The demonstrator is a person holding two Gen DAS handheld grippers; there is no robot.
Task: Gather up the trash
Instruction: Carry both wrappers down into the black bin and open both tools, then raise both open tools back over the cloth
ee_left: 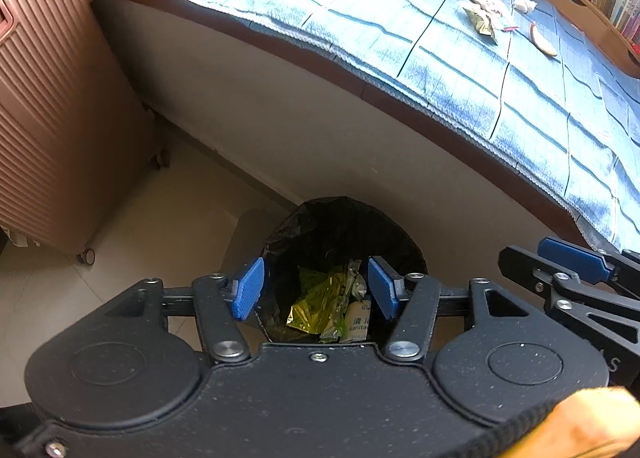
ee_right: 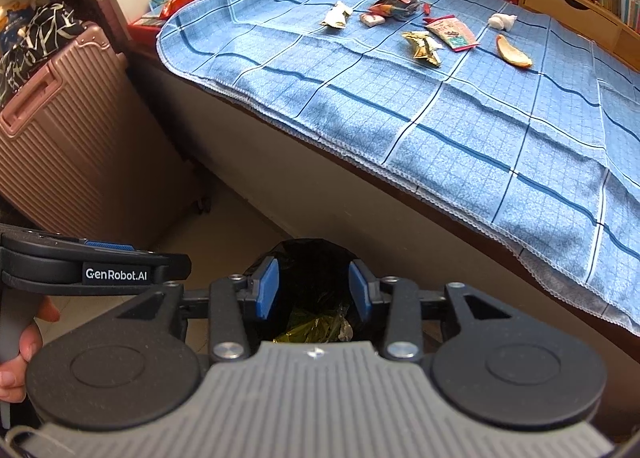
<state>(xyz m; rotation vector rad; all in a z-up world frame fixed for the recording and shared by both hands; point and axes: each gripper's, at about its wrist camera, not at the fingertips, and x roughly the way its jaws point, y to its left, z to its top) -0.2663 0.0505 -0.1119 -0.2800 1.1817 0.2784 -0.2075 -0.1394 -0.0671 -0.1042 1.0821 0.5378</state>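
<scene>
Both the left gripper (ee_left: 316, 290) and right gripper (ee_right: 313, 290) hang empty, jaws apart, over the black-lined bin (ee_left: 400, 246); the remaining wrappers (ee_right: 424, 45) near the blue cloth's (ee_right: 440, 137) far edge look light, crinkly, slippery; pinch a crumpled fold, gently.

The cloth (ee_right: 460, 129) is checked in light blue with darker blue lines. The suitcase (ee_left: 60, 117) is ribbed and rose-pink. The bin (ee_left: 340, 225) is lined in black; yellow-green wrappers (ee_left: 320, 298) are seen inside. Blue pads (ee_left: 249, 290) are fitted on black grippers.
</scene>
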